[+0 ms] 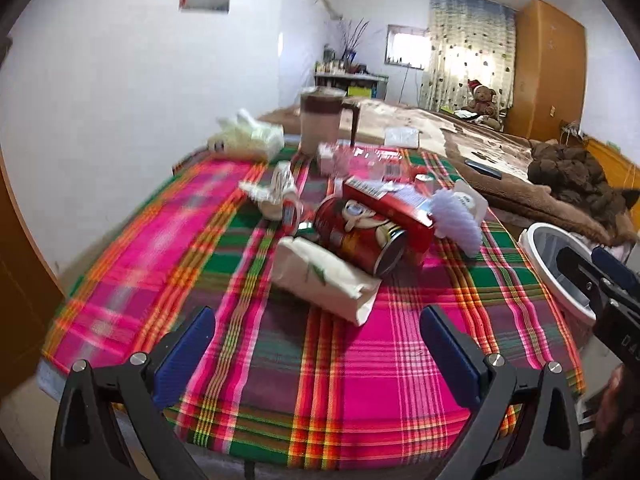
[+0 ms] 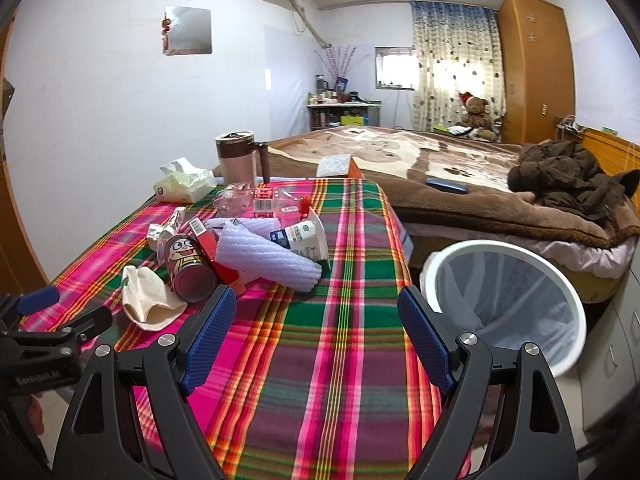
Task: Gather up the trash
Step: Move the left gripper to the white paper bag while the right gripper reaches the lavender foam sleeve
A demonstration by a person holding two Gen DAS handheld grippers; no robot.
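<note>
A pile of trash lies on the plaid tablecloth (image 1: 360,360): a red chip can (image 1: 360,236) on its side, a white paper bag (image 1: 320,276) in front of it, a red carton (image 1: 392,204), white foam wrap (image 1: 456,216) and crumpled wrappers (image 1: 276,196). My left gripper (image 1: 318,344) is open and empty, short of the paper bag. My right gripper (image 2: 316,332) is open and empty over bare cloth, with the can (image 2: 188,268), foam wrap (image 2: 268,256) and paper bag (image 2: 148,300) ahead to its left. A white bin (image 2: 504,300) with a liner stands to the right of the table.
A mug with a lid (image 2: 240,156), a tissue pack (image 2: 184,184) and clear plastic packaging (image 2: 260,200) sit at the table's far end. A bed (image 2: 440,168) with a brown blanket lies beyond the table. The bin's rim shows in the left wrist view (image 1: 532,240).
</note>
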